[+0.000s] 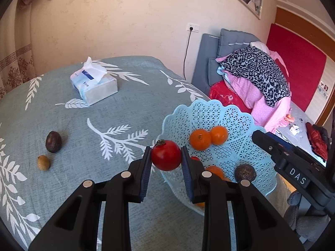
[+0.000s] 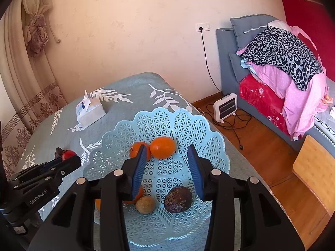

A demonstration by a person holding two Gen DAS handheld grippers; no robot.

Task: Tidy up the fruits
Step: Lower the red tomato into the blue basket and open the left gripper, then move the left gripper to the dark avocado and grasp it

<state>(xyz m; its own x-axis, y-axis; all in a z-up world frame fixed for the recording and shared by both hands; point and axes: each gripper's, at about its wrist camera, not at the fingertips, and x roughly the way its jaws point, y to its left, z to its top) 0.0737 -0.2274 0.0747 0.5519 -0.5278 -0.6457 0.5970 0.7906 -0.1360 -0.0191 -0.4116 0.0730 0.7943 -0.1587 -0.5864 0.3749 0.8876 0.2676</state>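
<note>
My left gripper (image 1: 166, 158) is shut on a red tomato-like fruit (image 1: 166, 155) and holds it at the left rim of the light blue lattice basket (image 1: 219, 113). The basket holds oranges (image 1: 200, 139), a dark passion fruit (image 1: 245, 172) and, in the right wrist view, a small brown fruit (image 2: 145, 205). On the cloth to the left lie a dark passion fruit (image 1: 53, 141) and a small brown fruit (image 1: 43, 162). My right gripper (image 2: 167, 163) is open and empty above the basket (image 2: 167, 121). The left gripper and red fruit (image 2: 68, 154) show at its left.
A tissue box (image 1: 94, 85) stands on the leaf-patterned tablecloth (image 1: 104, 115) at the back. The table's right edge drops to a wooden floor with a small heater (image 2: 225, 107) and cables. A sofa with piled bedding (image 2: 282, 67) stands to the right.
</note>
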